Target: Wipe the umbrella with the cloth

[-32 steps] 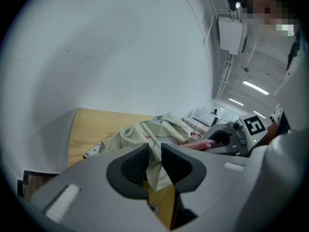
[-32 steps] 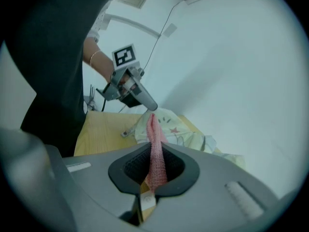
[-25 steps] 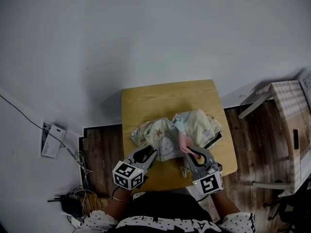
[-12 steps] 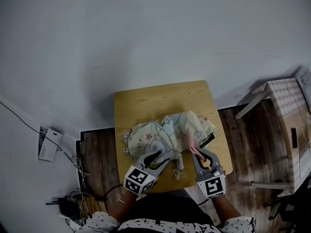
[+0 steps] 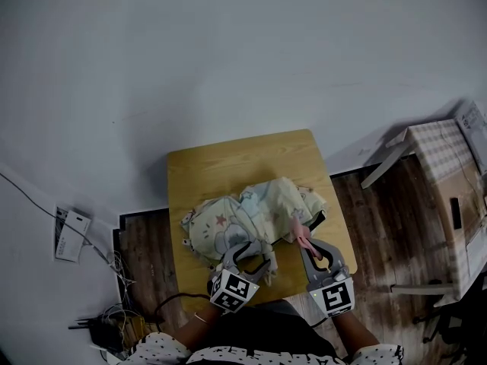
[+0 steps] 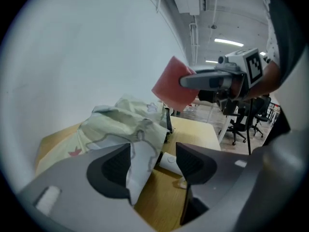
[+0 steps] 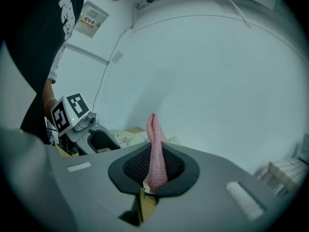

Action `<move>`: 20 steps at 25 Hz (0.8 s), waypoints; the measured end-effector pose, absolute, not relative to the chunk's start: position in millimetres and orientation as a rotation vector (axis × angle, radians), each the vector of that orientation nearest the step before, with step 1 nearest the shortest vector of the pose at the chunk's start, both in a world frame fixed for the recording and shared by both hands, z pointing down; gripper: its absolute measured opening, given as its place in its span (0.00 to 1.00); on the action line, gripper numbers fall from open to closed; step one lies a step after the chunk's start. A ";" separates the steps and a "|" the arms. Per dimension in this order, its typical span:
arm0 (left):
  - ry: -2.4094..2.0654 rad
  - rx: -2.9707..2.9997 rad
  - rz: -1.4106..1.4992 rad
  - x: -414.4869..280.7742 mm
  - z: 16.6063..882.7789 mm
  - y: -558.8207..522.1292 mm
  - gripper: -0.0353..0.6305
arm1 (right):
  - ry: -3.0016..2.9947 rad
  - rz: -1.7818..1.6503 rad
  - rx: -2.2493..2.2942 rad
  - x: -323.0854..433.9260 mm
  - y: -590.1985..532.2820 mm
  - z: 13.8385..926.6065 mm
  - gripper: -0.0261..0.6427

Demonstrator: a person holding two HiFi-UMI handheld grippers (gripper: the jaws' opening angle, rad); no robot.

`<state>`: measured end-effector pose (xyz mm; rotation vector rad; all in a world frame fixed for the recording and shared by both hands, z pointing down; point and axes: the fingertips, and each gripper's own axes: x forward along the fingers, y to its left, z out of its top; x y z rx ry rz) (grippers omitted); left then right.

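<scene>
umbrella [image 5: 251, 213] lies crumpled, long axis crosswise on the surface [image 5: 228, 166]. left tongs [image 5: 252, 252], jaws just opened wide, straddle the umbrella's near fabric edge without pressing. right tongs [image 5: 306, 242], clenched on the pink cloth [image 5: 298, 230], are beside the umbrella's right end.

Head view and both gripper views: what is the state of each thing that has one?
left gripper: open, fingers have just been opening; an edge of the umbrella hangs between them, not pressed.
right gripper: shut on cloth.
cloth: pinched, sticking out past the right gripper.
umbrella: collapsed, fabric crumpled, lying on the table.
</scene>
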<state>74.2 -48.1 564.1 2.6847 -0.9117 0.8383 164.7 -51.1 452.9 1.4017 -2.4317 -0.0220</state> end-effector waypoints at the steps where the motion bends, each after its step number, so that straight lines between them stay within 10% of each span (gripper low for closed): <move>1: -0.926 2.681 0.846 76.0 566.1 -49.0 0.47 | -2.430 -0.022 1.404 166.6 -50.2 453.2 0.09; 8: -1.043 2.642 0.845 75.5 568.4 -61.9 0.44 | -2.410 -0.015 1.401 177.4 -42.0 457.3 0.09; 15: -1.188 2.642 0.806 59.7 555.9 -71.4 0.06 | -2.412 0.025 1.399 178.6 -43.4 462.7 0.09; 20: -1.236 2.614 0.683 45.0 540.6 -74.0 0.05 | -2.442 0.045 1.389 170.1 -50.0 464.3 0.09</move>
